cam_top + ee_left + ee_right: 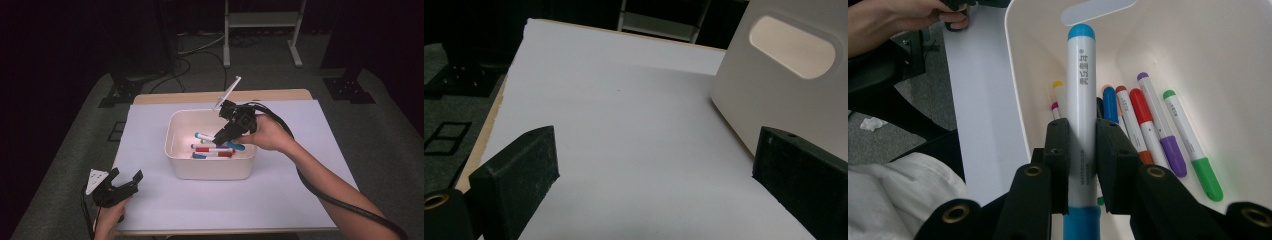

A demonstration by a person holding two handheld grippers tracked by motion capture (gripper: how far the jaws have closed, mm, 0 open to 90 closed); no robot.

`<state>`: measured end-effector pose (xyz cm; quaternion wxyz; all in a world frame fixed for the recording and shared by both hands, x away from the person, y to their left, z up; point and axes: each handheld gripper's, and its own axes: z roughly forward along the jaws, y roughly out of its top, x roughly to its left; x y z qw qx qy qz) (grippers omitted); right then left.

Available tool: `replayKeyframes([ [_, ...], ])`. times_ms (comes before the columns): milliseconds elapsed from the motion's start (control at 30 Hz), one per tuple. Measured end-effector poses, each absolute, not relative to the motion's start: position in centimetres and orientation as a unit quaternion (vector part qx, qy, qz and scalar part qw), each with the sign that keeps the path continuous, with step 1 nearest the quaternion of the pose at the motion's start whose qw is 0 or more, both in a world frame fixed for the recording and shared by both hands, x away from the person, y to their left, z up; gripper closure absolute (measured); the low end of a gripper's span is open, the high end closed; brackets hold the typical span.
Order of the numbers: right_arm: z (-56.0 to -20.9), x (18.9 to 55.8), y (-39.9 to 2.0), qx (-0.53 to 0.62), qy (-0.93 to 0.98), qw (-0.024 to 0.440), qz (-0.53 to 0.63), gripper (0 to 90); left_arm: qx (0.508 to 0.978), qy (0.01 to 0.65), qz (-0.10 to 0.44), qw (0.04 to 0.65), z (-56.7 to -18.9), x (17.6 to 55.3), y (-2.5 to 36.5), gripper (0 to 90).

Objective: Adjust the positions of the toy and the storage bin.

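Right gripper point(1082, 150), jaws clamped on a blue-capped marker point(1081, 100), hangs inside the white bin point(210, 167) near its right wall. Left gripper point(654, 185), jaws wide and empty, rests over bare table point(624, 150) beside the bin.

White bin point(210, 167) on white-covered table point(300, 190)

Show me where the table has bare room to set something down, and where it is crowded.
Bare: the white table sheet right of the bin, the strip between the bin and the left gripper, and the left side beyond. Crowded: inside the bin, where markers lie and the right gripper holds a blue marker.
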<state>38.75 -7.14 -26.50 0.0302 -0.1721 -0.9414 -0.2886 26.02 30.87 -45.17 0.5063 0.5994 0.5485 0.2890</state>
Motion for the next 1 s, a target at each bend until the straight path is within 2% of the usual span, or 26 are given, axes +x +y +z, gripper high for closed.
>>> replayKeyframes([
  [1000,-33.7,40.4,-2.6,-0.153,-0.963,0.038,-0.218,75.6,0.596,0.55,0.288,0.509,-45.2,26.2,31.2,3.1],
])
